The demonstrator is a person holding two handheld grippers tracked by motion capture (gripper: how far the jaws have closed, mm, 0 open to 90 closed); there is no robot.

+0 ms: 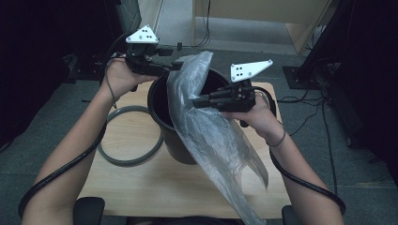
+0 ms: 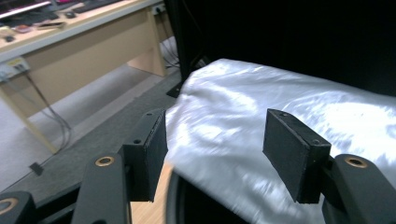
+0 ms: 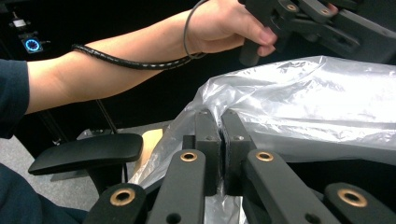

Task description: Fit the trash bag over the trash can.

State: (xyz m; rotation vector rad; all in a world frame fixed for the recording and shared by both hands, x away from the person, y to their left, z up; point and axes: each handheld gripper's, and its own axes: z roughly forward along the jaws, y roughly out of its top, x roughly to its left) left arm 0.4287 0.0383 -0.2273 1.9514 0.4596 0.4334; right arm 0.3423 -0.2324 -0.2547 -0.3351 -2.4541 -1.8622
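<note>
A black bin (image 1: pixel 174 140) stands on the small wooden table (image 1: pixel 141 183). A clear plastic bag (image 1: pixel 213 140) hangs over the bin's rim and trails down toward the table's near right edge. My right gripper (image 1: pixel 195 101) is shut on a fold of the bag's film above the bin mouth; in the right gripper view its jaws (image 3: pixel 223 133) pinch the bag (image 3: pixel 322 98). My left gripper (image 1: pixel 175 65) stands open at the bag's top, by the bin's far left rim. In the left gripper view the open jaws (image 2: pixel 215 144) frame the bag (image 2: pixel 261 112), with nothing pressed between the pads.
A grey ring (image 1: pixel 131 157) lies flat on the table left of the bin. Black chair armrests (image 1: pixel 89 210) sit at the table's near edge, one in the right gripper view (image 3: pixel 88 151). A wooden desk (image 2: pixel 70 42) and floor cables (image 1: pixel 324 117) lie beyond.
</note>
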